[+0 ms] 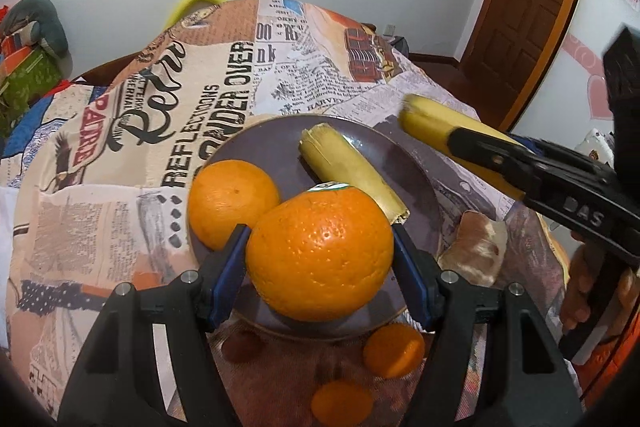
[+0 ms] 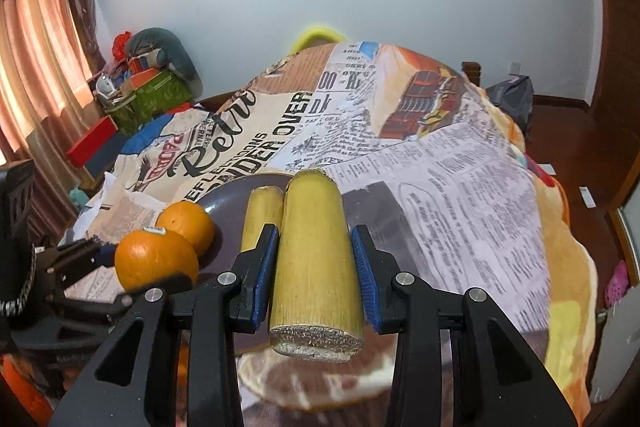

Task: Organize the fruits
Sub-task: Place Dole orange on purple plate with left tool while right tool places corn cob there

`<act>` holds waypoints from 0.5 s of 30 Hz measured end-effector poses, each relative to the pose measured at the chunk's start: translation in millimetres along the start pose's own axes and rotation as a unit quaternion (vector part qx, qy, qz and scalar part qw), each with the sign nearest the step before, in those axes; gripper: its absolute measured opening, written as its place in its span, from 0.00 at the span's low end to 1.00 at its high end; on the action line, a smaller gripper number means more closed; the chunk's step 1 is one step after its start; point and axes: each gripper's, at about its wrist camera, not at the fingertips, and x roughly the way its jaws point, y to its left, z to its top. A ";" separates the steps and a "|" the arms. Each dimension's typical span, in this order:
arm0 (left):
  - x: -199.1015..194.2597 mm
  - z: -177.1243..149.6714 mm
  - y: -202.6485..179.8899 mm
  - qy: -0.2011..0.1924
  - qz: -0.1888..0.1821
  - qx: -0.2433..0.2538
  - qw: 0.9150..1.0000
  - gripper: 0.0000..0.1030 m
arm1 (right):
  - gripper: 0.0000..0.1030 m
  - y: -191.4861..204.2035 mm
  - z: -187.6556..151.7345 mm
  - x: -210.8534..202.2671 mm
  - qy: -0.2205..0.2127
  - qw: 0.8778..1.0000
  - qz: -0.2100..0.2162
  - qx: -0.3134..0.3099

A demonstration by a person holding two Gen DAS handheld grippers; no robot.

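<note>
Fruits half sorted: orange and cane piece plated; left hand-held gripper clamps big orange, right hand-held gripper clamps cane; two tangerines left.

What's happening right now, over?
Left gripper holds big orange over plate. Right gripper holds yellow stalk piece. Nothing blocking, over.

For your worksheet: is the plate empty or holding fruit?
Holding fruit: one orange and one yellow stalk piece lie on the plate.
</note>
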 end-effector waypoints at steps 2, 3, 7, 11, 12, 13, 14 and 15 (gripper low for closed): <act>5.8 0.8 -0.1 0.003 0.000 0.003 1.000 0.66 | 0.33 0.8 2.7 10.5 0.007 1.000 0.002 -0.004; 7.7 1.0 0.1 0.004 0.001 0.003 1.000 0.66 | 0.33 1.7 4.0 15.6 0.011 1.000 0.003 -0.005; 9.2 3.1 -4.0 -0.002 0.009 0.018 1.000 0.66 | 0.33 3.0 7.6 28.7 0.021 1.000 0.004 -0.013; 10.5 4.2 -4.8 -0.004 0.012 0.026 1.000 0.66 | 0.33 4.4 6.9 38.2 0.032 0.999 0.006 -0.012; 11.0 4.3 -5.0 -0.004 0.012 0.028 1.000 0.66 | 0.33 3.1 8.1 41.4 0.034 0.999 0.006 -0.011; 11.4 4.1 -5.1 -0.004 0.012 0.029 1.000 0.66 | 0.33 2.9 7.1 42.7 0.037 0.999 0.010 -0.010; 11.7 3.8 -5.4 -0.004 0.013 0.030 0.999 0.66 | 0.33 2.8 7.3 44.0 0.038 0.999 0.012 -0.008; 11.8 3.5 -5.9 -0.003 0.014 0.031 0.999 0.66 | 0.33 3.2 7.6 45.1 0.038 0.999 0.012 -0.008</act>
